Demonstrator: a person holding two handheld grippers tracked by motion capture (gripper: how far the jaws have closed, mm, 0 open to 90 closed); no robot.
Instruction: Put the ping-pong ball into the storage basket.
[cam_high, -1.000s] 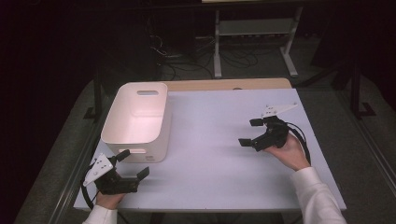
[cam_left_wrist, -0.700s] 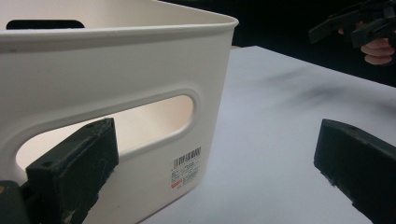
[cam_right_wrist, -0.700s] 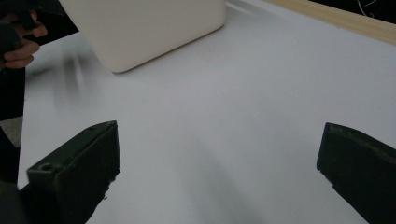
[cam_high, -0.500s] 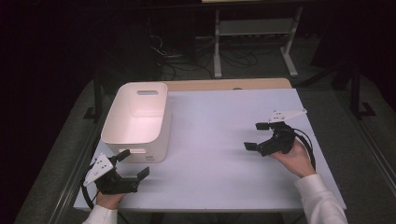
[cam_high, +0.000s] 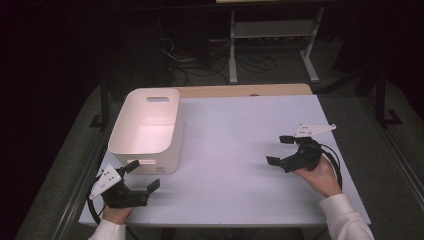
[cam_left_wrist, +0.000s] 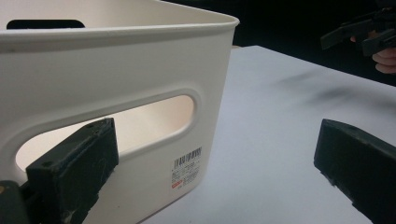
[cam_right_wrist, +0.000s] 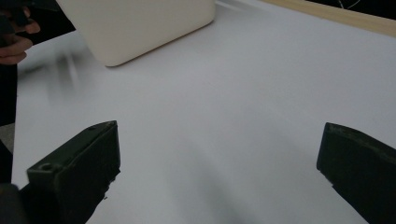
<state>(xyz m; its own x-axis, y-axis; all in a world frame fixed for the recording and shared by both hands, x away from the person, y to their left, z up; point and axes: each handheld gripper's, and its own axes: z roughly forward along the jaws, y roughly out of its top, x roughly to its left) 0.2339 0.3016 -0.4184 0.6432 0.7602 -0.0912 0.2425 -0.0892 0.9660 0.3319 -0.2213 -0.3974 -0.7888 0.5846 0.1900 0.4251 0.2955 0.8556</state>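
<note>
Two handheld grippers sit over a white table, one in each of a person's hands. At the near left corner, the left gripper points toward a white plastic bin standing on the left half of the table, its fingers spread wide with nothing between them. Seen from the left gripper view, the bin's near wall is just ahead, showing an oval handle slot and a small barcode label, with one finger close to that wall. Toward the table's right side, well apart from the bin, the right gripper hovers with its fingers also spread wide and empty. Bare tabletop lies between its fingers in the right gripper view.
</note>
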